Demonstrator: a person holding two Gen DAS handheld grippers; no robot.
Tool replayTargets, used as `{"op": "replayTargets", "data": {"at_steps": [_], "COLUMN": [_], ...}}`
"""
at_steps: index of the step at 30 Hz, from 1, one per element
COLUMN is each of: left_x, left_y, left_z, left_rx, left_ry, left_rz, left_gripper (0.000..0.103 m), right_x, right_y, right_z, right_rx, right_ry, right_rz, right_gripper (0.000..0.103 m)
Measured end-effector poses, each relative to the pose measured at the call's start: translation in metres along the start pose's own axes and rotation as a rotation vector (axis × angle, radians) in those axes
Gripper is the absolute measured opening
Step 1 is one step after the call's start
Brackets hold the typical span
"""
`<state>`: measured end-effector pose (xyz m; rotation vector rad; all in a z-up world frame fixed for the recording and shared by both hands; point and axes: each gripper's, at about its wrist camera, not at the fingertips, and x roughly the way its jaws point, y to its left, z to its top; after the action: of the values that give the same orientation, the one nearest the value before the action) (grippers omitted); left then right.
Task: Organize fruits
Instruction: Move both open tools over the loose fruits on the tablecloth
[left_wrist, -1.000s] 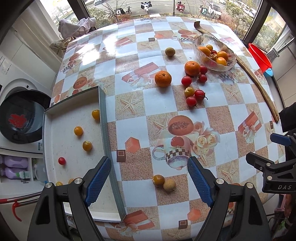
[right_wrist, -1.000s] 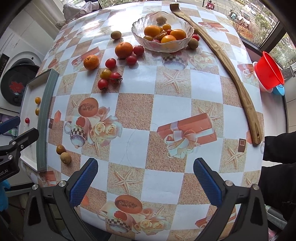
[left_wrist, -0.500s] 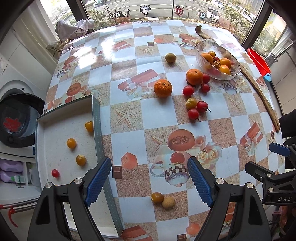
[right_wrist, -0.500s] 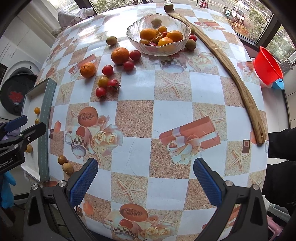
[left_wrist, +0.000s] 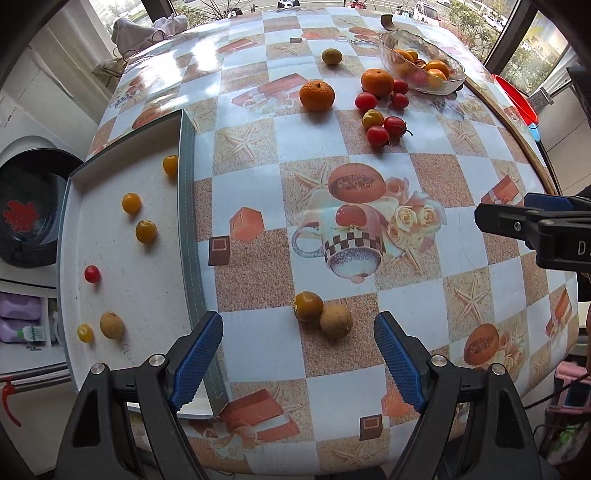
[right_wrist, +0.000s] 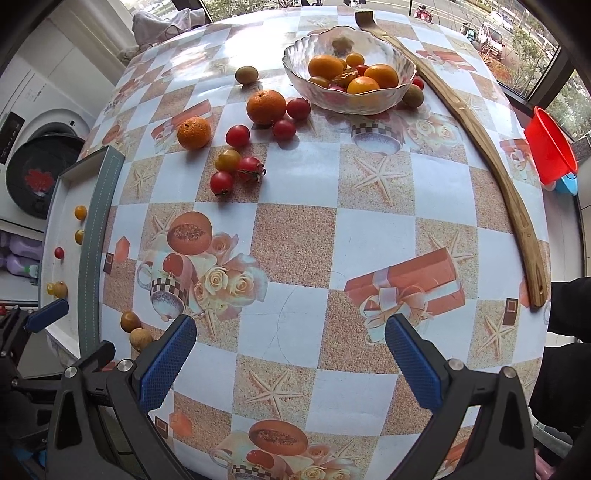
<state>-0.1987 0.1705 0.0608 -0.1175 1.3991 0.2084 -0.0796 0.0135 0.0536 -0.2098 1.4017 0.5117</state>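
I hold the left gripper (left_wrist: 298, 357) wide open, empty, pointing down over the orange fruit (left_wrist: 308, 305) and brown fruit (left_wrist: 335, 320) touching on the worktop (left_wrist: 280, 258) | right gripper (right_wrist: 290, 360) open, empty, parked clear | tray (left_wrist: 186, 206) alongside, the likely destination.

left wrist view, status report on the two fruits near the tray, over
Left gripper open, empty, above the orange-brown fruit and tan fruit, which touch. Right gripper open, empty. Tray beside them; nothing in the way.

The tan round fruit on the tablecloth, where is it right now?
In the left wrist view the tan round fruit lies low and centre, touching an orange-brown fruit, just right of the tray and ahead of the open left gripper.
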Motion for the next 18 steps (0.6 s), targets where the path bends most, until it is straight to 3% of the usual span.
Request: {"op": "replayTargets", "data": {"at_steps": [2,6,16,18], "left_x": [0.005,0.021,0.044,0.048], "left_y": [-0.004,-0.006,-0.002,-0.002], "left_z": [-0.005,-0.011,-0.017,-0.018], "left_rx": [-0.018,-0.071,-0.217,-0.236], "left_ry": [0.012,0.052,0.066,0.073], "left_rz": [-0.006,-0.004,0.027,0.034], "left_gripper": [0.085,0.071,0.071,0.063], "right_x": [0.003,0.011,0.039,0.045], "right_y": [0.001,0.001,0.015,0.018], "right_z": [0.003,0.013,0.051,0.058], "right_rx": [-0.007,-0.018,-0.127,-0.142], "right_ry": [-0.004,-0.009,-0.049,-0.052], "right_rz": [0.000,-0.010,-0.019,-0.017], "right_gripper": [0.099,0.073,0.071,0.069]}}
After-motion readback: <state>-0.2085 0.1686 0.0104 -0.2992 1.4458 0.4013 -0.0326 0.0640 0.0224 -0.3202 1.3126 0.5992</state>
